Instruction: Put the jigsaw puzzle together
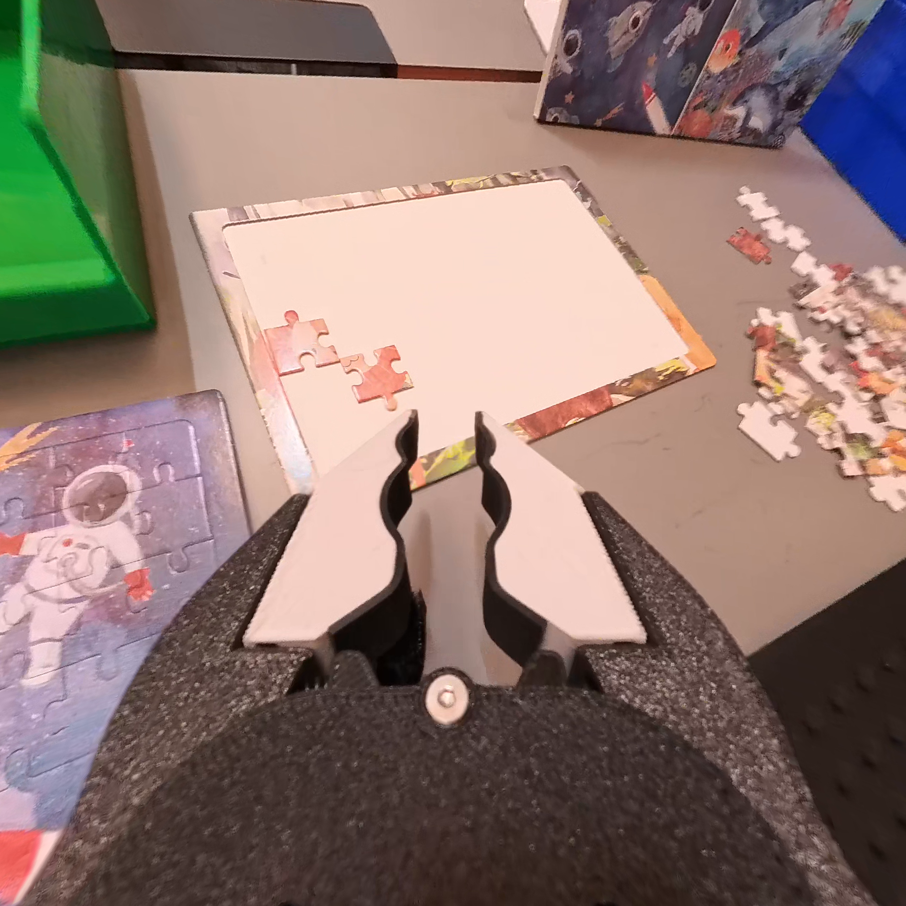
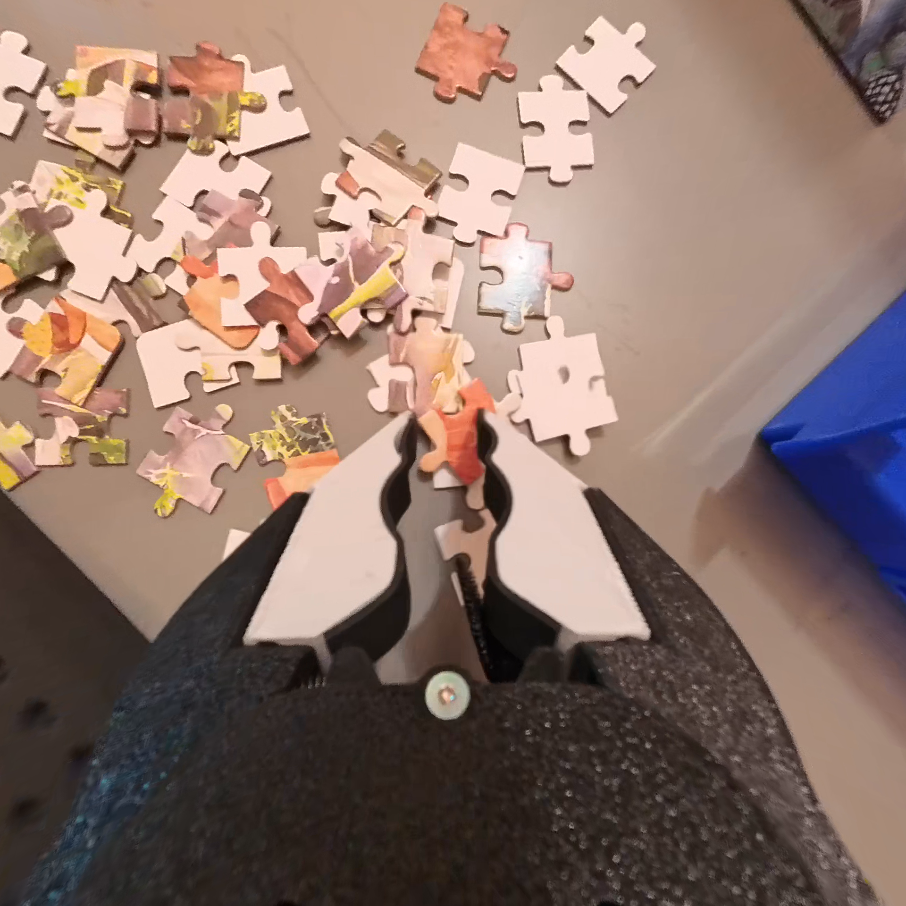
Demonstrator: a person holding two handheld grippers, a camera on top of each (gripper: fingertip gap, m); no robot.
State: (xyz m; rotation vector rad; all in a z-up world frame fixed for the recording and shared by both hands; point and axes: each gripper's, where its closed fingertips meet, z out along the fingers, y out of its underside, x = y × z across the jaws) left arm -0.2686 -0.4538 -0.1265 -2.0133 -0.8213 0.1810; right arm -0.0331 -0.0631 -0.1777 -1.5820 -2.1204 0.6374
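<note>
The puzzle frame tray (image 1: 652, 299) has a white, mostly bare inside and lies on the grey table. Two reddish pieces (image 1: 301, 343) (image 1: 380, 375) lie in its near-left corner, set corner to corner. My left gripper (image 1: 446, 421) is open and empty, over the tray's near edge. A heap of loose pieces (image 1: 833, 372) lies to the right of the tray, some face down. In the right wrist view my right gripper (image 2: 448, 424) is shut on an orange-red piece (image 2: 461, 441) at the near edge of that heap (image 2: 235, 274).
A finished astronaut puzzle (image 1: 98, 529) lies at the near left. A green bin (image 1: 54, 206) stands at the far left and a blue bin (image 1: 868, 147) (image 2: 848, 441) at the right. A puzzle box (image 1: 686, 68) stands behind the tray. A dark mat (image 1: 843, 711) lies at the near right. About 45 centimeters separates my left fingertips from my right.
</note>
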